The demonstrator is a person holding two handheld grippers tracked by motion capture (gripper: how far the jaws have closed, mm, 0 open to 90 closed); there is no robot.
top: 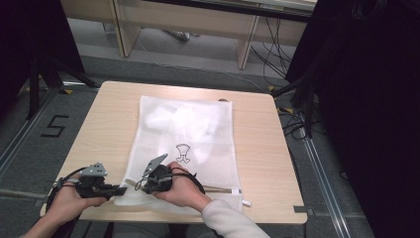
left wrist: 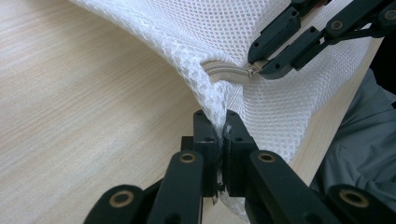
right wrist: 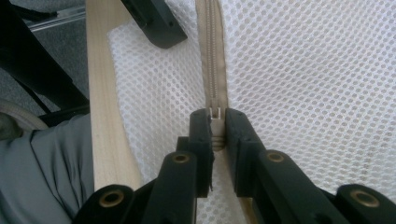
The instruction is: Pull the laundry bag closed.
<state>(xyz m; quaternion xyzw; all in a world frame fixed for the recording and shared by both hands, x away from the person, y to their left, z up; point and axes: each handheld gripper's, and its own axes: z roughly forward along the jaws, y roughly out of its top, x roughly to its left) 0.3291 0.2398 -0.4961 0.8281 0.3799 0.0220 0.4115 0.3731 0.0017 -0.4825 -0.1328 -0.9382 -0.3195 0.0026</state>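
Observation:
A white mesh laundry bag (top: 188,129) with pale clothing inside lies flat on the wooden table (top: 267,148). A beige zipper (right wrist: 212,51) runs along the bag's near edge. My left gripper (top: 119,189) is at the bag's near left corner, shut on a fold of the mesh (left wrist: 243,102); its jaws (left wrist: 217,122) pinch the fabric tightly. Just to its right, my right gripper (top: 139,184) is shut on the small zipper pull (right wrist: 215,112), at the left end of the zipper. In the left gripper view, the right gripper's fingertips (left wrist: 266,70) meet at the pull (left wrist: 252,70).
The table's near edge (right wrist: 105,140) runs right beside both grippers, with the person's grey-clothed lap (right wrist: 42,172) below it. Black tripod legs (top: 37,79) stand left of the table, cables (top: 297,121) lie at its right, and wooden furniture (top: 188,20) stands behind.

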